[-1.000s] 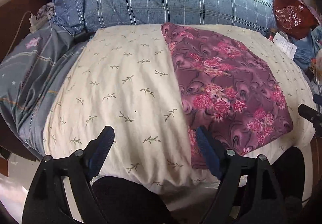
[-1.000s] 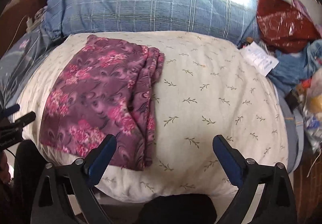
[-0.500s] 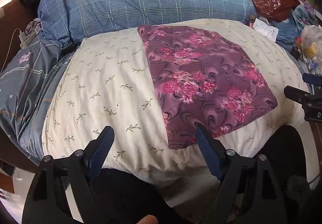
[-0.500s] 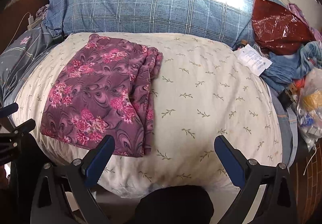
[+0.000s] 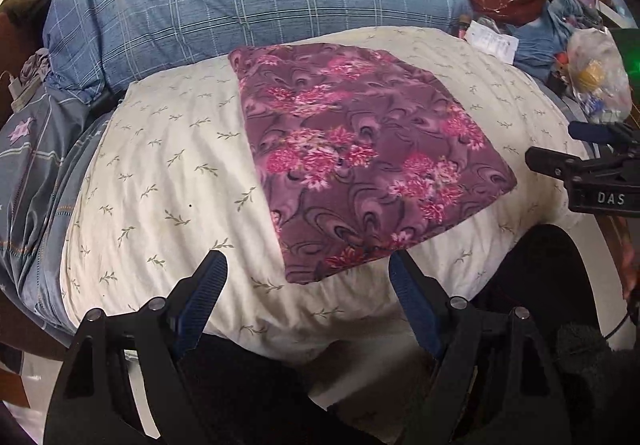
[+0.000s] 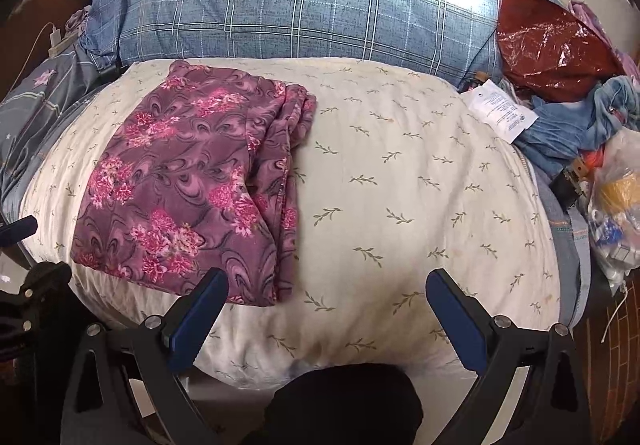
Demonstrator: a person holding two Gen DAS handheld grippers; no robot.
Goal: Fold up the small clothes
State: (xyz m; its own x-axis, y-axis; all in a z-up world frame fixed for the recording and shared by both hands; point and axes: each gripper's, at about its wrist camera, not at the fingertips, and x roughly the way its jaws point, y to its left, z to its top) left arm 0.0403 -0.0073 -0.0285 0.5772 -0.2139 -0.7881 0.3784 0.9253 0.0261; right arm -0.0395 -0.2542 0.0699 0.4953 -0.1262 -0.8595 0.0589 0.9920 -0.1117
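A purple garment with pink flowers [image 5: 360, 161] [image 6: 188, 181] lies folded into a flat rectangle on a cream pillow with a leaf print [image 5: 160, 181] [image 6: 400, 185]. In the right wrist view its layered fold edges [image 6: 288, 173] face the pillow's middle. My left gripper [image 5: 306, 281] hangs open above the pillow's near edge, just in front of the garment's near corner, with nothing between its fingers. My right gripper [image 6: 324, 299] is also open and empty, over the bare pillow to the right of the garment. Its tip [image 5: 576, 161] shows at the right edge of the left wrist view.
A big blue plaid pillow [image 5: 248, 1] [image 6: 320, 5] lies behind the cream one. Grey-blue bedding [image 5: 28, 165] sits to the left. At the right are a red plastic bag [image 6: 548, 41], a white paper [image 6: 500, 111], blue denim clothes [image 6: 580, 125] and a clear bag of items [image 6: 616, 205].
The left gripper has swung and rolled, so the garment now sits more centred and nearer its fingers. The right gripper has barely moved. Both stay open.
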